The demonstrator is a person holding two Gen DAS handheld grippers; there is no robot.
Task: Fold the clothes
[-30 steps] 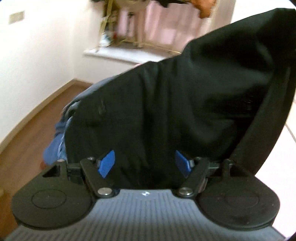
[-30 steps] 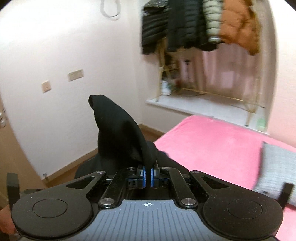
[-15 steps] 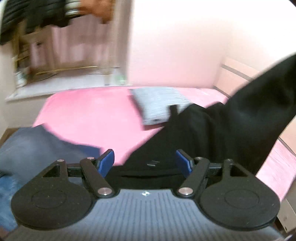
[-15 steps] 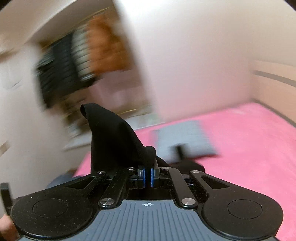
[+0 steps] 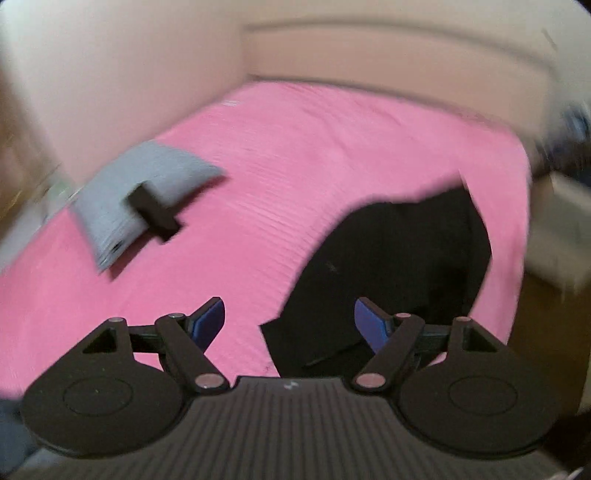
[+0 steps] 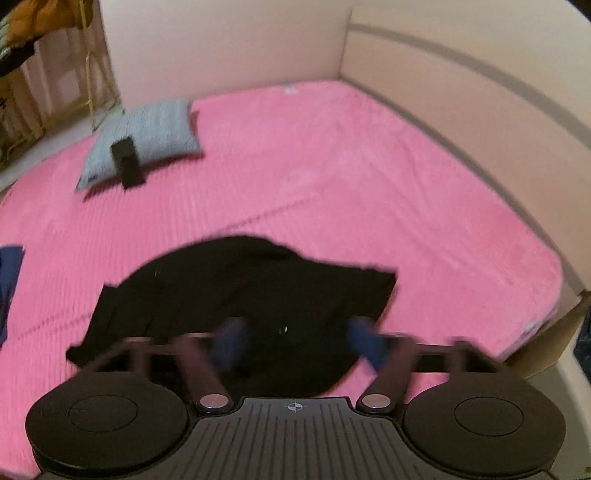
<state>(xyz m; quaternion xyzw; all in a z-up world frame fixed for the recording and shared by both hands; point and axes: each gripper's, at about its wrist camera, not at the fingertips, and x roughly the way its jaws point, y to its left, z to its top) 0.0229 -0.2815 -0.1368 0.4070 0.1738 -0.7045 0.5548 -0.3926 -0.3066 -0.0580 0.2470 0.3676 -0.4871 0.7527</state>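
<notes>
pink bedspread point(image 6: 332, 155) fills both views, with a beige headboard point(image 6: 461, 85) along the far and right edges and a pale wall point(image 6: 221, 40) behind; lots of bare pink surface in the middle and far half. a grey pillow point(image 6: 147, 133) sits at the far left with a small black block point(image 6: 127, 166) lying on it. a rack of hanging coats point(image 6: 22, 26) is at the top left of the right wrist view, and a bit of blue cloth point(image 6: 9, 280) shows at the bed's left edge. the black garment point(image 6: 251, 295) lies crumpled on the near part of the bed, toward the right edge in the left wrist view point(image 5: 399, 266), with clear pink all around its far side. left gripper point(image 5: 290, 319) angles down at the bed, jaws wide and opening, blue pads point(image 5: 210, 317) sharp; the garment's near corner shows in the gap between them but the pads are not pressing on it. right gripper point(image 6: 295, 341) also tilts down over the garment, jaws opening and smeared by motion blur, fingers point(image 6: 232, 341) apart with the black cloth seen behind the gap, nothing pinched. both released. both views are blurred at the edges. no readable writing or labels; only a small crosshair mark on the right gripper body.
</notes>
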